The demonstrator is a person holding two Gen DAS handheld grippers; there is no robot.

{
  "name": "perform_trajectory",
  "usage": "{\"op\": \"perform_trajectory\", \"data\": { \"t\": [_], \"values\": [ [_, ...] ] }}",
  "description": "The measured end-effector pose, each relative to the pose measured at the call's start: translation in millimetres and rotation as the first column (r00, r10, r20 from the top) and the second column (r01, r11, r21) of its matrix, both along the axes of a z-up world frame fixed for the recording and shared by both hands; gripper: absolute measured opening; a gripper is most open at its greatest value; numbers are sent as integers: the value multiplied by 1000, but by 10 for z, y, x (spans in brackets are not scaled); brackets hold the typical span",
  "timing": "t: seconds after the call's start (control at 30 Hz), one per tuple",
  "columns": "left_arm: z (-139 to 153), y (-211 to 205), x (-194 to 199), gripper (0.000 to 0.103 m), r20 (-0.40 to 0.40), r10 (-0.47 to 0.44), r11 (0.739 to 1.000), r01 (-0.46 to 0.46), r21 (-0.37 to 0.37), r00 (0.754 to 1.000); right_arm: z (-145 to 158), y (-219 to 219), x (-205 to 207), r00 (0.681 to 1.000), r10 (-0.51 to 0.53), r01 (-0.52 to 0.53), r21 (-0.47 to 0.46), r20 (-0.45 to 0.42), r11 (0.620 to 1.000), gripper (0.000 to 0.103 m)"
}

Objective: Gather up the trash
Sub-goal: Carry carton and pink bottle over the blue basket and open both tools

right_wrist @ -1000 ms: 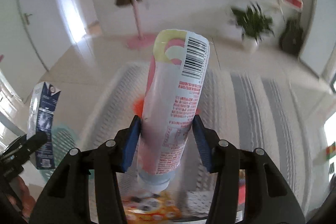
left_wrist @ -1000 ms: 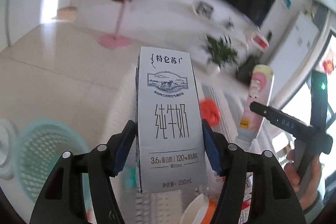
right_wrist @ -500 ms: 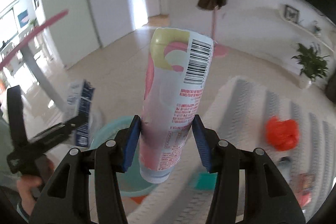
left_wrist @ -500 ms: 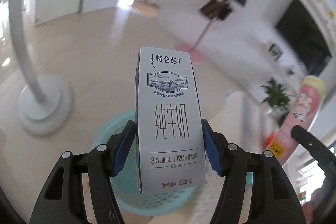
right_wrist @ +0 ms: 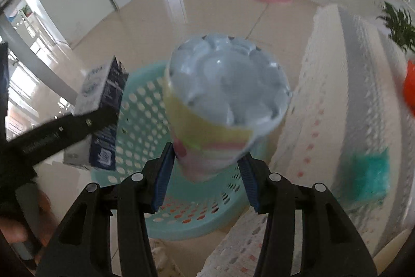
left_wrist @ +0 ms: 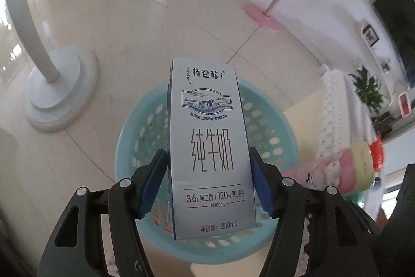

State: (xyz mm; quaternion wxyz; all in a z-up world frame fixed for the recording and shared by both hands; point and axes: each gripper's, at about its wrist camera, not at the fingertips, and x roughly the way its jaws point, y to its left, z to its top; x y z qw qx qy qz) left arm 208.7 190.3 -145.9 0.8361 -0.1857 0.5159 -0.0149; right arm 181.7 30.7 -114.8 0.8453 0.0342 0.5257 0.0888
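Observation:
My left gripper is shut on a grey 250 mL milk carton and holds it upright over a round teal plastic basket on the floor. My right gripper is shut on a pink and yellow plastic bottle, its pale base tipped toward the camera, above the same basket. The bottle also shows in the left wrist view, at the basket's right. The carton and the left gripper show in the right wrist view, at the left.
A white stand with a round base is on the tiled floor left of the basket. A white knitted cover lies to the right, with an orange-red piece and a teal item on it. A pink coat stand is farther off.
Both grippers have swung from the striped cover to above the teal basket, still holding their items. The bottle has tipped so its base faces the right camera.

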Motion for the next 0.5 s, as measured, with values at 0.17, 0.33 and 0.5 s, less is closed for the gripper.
{"op": "perform_trajectory", "data": {
  "t": [0.17,0.33,0.5],
  "values": [
    [-55,42,18,64,-24,9,1000,-9,12,1000,50,-40,-18,1000,0,1,35,-18,999,47],
    [169,-11,-56,64,42,6,1000,-6,12,999,213,-93,-67,1000,2,-3,49,15,999,47],
    [500,-156,-202,64,159,-29,999,31,-9,987,412,-265,-160,999,0,-3,75,40,997,47]
  ]
}}
